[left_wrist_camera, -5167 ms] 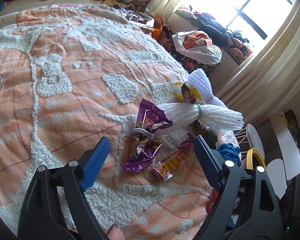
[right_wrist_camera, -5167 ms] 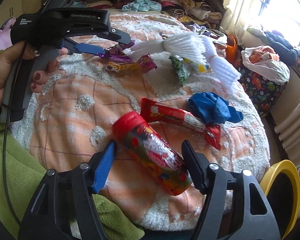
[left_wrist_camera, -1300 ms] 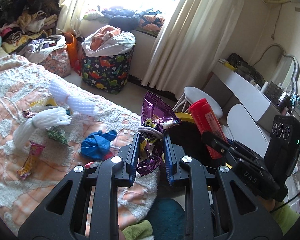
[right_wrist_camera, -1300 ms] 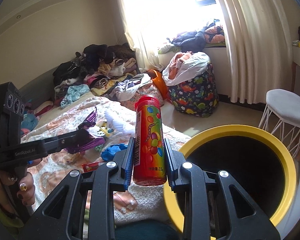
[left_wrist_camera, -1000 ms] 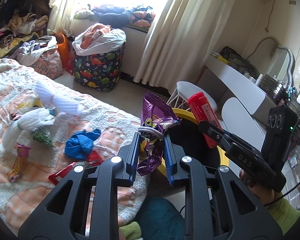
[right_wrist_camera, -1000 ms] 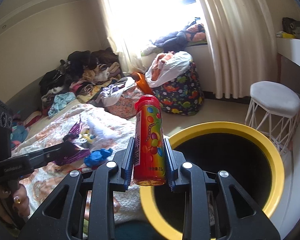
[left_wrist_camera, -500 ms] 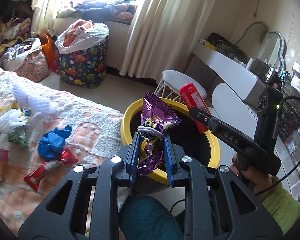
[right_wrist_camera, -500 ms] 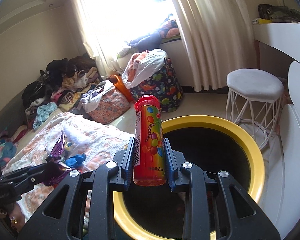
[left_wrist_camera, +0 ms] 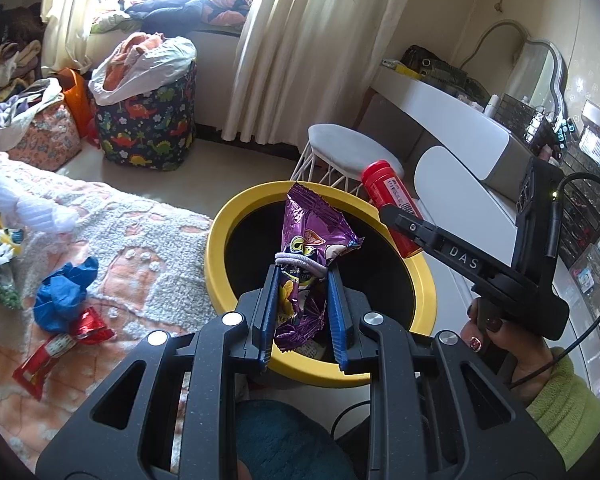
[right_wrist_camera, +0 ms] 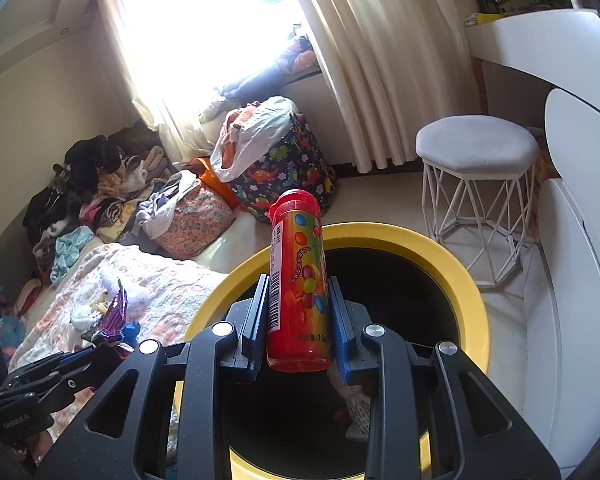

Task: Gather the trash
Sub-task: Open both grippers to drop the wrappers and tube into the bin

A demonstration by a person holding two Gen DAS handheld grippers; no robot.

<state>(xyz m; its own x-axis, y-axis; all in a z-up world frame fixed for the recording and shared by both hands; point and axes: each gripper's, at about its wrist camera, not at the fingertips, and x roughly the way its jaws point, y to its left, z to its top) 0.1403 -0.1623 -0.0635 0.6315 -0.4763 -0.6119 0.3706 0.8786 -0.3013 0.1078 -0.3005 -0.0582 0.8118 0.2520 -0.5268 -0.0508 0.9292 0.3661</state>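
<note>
Your left gripper (left_wrist_camera: 303, 316) sits low in the centre of the left wrist view, its blue pads pinching a crumpled purple snack wrapper (left_wrist_camera: 310, 248) that stands up out of the jaws with a hair tie looped round its waist. Your right gripper (right_wrist_camera: 298, 324) is clamped narrow on a red candy tube (right_wrist_camera: 298, 288), upright, cap at the top. Both loads hang over the dark mouth of the yellow-rimmed bin (left_wrist_camera: 220, 236), which fills the middle of each frame; some pale scraps lie at its bottom in the right wrist view. To the left of the bin, on the peach bedspread (left_wrist_camera: 140, 240), a blue crumpled bag (left_wrist_camera: 62, 292) and a red wrapper (left_wrist_camera: 56, 348) lie touching. Behind the bin stands a white stool (right_wrist_camera: 476, 152). Further back, at upper left, a dinosaur-print hamper (left_wrist_camera: 148, 120) stands by the curtains (left_wrist_camera: 292, 48).
</note>
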